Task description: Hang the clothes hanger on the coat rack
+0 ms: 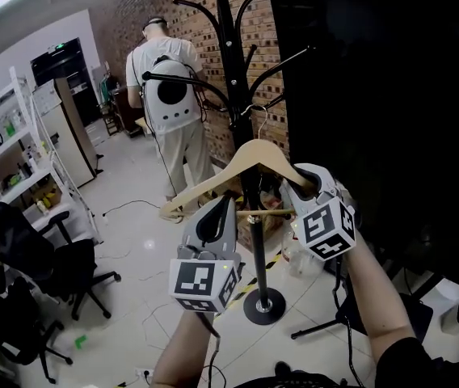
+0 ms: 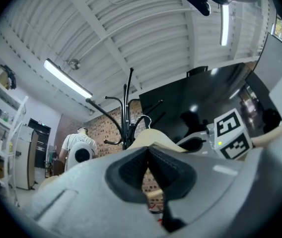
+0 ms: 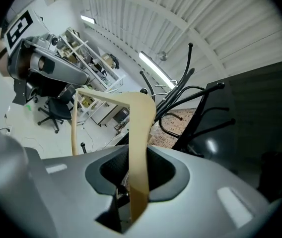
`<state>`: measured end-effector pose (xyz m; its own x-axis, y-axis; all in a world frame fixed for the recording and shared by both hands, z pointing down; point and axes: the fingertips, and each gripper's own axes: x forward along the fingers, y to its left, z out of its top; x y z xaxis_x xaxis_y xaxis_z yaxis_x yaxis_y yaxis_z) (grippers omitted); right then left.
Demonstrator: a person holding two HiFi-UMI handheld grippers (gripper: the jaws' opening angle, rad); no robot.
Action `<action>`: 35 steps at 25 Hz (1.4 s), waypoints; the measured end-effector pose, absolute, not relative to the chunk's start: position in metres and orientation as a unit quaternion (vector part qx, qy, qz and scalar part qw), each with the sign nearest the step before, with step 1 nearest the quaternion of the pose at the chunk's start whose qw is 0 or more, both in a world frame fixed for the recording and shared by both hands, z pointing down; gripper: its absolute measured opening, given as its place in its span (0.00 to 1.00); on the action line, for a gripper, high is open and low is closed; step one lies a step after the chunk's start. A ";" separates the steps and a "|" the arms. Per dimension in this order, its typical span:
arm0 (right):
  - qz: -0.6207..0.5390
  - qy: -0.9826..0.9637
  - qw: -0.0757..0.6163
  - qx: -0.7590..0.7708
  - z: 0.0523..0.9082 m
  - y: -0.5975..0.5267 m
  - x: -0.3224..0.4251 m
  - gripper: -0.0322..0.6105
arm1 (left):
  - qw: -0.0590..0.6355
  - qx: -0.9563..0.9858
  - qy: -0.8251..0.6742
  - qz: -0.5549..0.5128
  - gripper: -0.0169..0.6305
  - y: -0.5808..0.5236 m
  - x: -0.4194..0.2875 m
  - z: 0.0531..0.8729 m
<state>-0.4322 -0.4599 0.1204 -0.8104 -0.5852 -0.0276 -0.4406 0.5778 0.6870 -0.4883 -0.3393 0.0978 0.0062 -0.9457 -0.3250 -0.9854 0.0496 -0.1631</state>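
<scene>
Right gripper (image 1: 292, 187) clamps wooden hanger (image 1: 255, 153); left gripper (image 1: 227, 202) jaws together beside it, near coat rack (image 1: 231, 51).

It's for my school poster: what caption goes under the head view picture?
The left tongs and right tongs hold a wooden hanger up before the black coat rack.
</scene>
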 end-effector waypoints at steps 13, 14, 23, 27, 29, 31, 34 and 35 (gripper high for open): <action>-0.363 -0.892 0.116 0.244 0.156 -0.499 -0.497 0.20 | 0.172 -0.656 0.734 0.045 0.03 -0.398 -0.525 0.124; -0.363 -0.892 0.117 0.242 0.156 -0.500 -0.498 0.20 | 0.169 -0.656 0.734 0.046 0.03 -0.401 -0.525 0.125; -0.361 -0.896 0.115 0.234 0.166 -0.506 -0.502 0.21 | 0.137 -0.666 0.732 0.050 0.03 -0.426 -0.534 0.138; -0.360 -0.896 0.116 0.235 0.168 -0.506 -0.501 0.21 | 0.127 -0.670 0.730 0.047 0.03 -0.433 -0.538 0.144; -0.361 -0.896 0.115 0.233 0.169 -0.507 -0.502 0.21 | 0.122 -0.672 0.729 0.044 0.03 -0.439 -0.541 0.146; -0.359 -0.897 0.112 0.231 0.171 -0.509 -0.504 0.21 | 0.118 -0.675 0.727 0.041 0.03 -0.444 -0.542 0.150; -0.355 -0.899 0.109 0.234 0.173 -0.510 -0.504 0.21 | 0.111 -0.679 0.725 0.038 0.03 -0.448 -0.543 0.156; -0.355 -0.898 0.107 0.236 0.172 -0.509 -0.503 0.21 | 0.109 -0.680 0.725 0.038 0.03 -0.447 -0.544 0.157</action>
<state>-0.5032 -0.5091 0.1720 -0.8658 -0.4998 0.0252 -0.3475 0.6366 0.6884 -0.5437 -0.4475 0.1565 -0.0527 -0.9765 -0.2088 -0.9929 0.0735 -0.0934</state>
